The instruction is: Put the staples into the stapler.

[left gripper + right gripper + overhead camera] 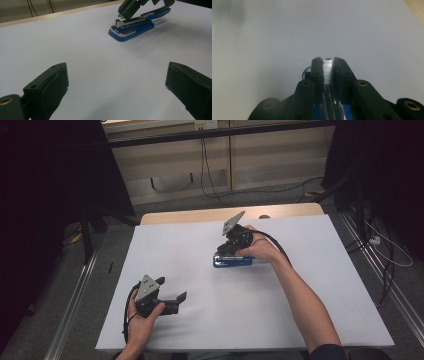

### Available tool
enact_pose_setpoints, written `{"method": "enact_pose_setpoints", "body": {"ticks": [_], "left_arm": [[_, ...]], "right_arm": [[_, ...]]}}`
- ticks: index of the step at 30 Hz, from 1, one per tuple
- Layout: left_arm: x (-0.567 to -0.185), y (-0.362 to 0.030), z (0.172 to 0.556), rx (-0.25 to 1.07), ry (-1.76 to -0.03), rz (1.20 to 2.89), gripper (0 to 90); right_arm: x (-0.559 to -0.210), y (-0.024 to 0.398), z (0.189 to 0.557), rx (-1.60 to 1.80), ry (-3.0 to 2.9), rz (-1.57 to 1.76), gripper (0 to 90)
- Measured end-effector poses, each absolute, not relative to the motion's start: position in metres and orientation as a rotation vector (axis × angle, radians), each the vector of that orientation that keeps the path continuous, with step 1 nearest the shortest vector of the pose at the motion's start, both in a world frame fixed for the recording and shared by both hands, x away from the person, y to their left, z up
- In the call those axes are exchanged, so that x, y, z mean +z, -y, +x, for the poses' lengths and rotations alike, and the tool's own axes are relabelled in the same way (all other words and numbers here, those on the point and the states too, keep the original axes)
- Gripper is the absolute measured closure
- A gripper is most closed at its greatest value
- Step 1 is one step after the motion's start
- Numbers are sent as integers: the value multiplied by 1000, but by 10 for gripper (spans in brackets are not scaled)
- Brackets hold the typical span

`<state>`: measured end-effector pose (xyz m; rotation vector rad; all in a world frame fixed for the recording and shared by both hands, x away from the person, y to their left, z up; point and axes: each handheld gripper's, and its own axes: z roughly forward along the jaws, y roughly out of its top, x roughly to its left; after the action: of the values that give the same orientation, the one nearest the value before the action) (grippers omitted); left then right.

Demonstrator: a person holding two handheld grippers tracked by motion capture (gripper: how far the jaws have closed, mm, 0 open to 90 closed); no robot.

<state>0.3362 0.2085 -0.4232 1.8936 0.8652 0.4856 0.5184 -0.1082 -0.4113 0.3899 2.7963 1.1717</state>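
— Two grippers, one job: which did the work?

— I had the right gripper (223, 251) clenched on the metal staple channel of the blue stapler (132, 28), which lay on the white table (310, 320) past its middle. Pinching from both sides likely steadied that part.

— And your left?

— I kept the left gripper (172, 294) released, jaws wide apart over bare table near my edge, well apart from the stapler, probably out of the way.
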Motion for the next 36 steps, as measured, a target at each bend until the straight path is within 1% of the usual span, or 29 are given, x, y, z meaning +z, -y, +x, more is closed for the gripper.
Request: {"method": "enact_pose_setpoints", "body": {"ticks": [36], "left_arm": [[-423,-209,336,487,-853,1906,48]], "right_arm": [[-415,103,520,1130,-2814,314,791]]}}
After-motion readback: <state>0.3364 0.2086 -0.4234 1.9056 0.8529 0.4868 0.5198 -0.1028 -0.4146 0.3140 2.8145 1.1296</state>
